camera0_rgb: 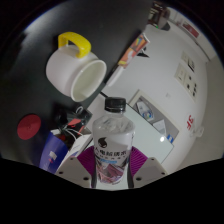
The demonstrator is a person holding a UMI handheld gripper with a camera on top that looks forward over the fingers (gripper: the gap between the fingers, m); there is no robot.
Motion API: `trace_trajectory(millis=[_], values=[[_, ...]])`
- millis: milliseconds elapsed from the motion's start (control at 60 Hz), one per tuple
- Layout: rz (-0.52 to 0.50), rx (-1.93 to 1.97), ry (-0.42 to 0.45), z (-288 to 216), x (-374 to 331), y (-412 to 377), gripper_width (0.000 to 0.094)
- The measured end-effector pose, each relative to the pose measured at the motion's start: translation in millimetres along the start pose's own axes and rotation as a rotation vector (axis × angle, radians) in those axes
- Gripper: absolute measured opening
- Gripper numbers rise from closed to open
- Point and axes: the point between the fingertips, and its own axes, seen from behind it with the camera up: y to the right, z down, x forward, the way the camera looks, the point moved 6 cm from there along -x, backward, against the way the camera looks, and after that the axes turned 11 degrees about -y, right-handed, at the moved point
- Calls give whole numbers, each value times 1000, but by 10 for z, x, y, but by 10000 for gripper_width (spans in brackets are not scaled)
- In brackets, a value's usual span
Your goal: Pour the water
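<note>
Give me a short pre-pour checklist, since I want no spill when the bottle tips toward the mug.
1. Clear plastic water bottle with white label between the pink-padded fingers: ok.
2. Both pads pressing on it: ok, gripper looks shut on it.
3. Black cap removed: not ok, it is on.
4. White mug with yellow handle within view beyond the bottle: ok.
5. Mug upright: not ok, it appears tilted.

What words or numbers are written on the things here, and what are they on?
Clear plastic water bottle with a black cap, between the gripper fingers, which look pressed against it: its label has white lettering, too small to read.
Papers on the white table: printing on them, too blurred to read.
White cup with a yellow handle: no writing visible.
Nothing here can be read for certain.
</note>
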Motion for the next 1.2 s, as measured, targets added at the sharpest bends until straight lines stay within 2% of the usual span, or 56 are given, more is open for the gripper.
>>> trace_trajectory(millis=[283,433,483,617,750,783,850,1050,1200], values=[[-27,25,29,-110,-41,1,404],[-50,422,52,116,-163,448,402],[-70,604,36,274,-192,602,402],[-204,1132,-39,664,-311,800,402],[-367,1618,-13,846,-307,694,401],[-403,1702,-38,755,-381,640,398],[-495,1870,-23,843,-303,265,401],[-629,2069,-106,588,-219,-631,399],[-706,2109,-107,304,-183,-1068,399]])
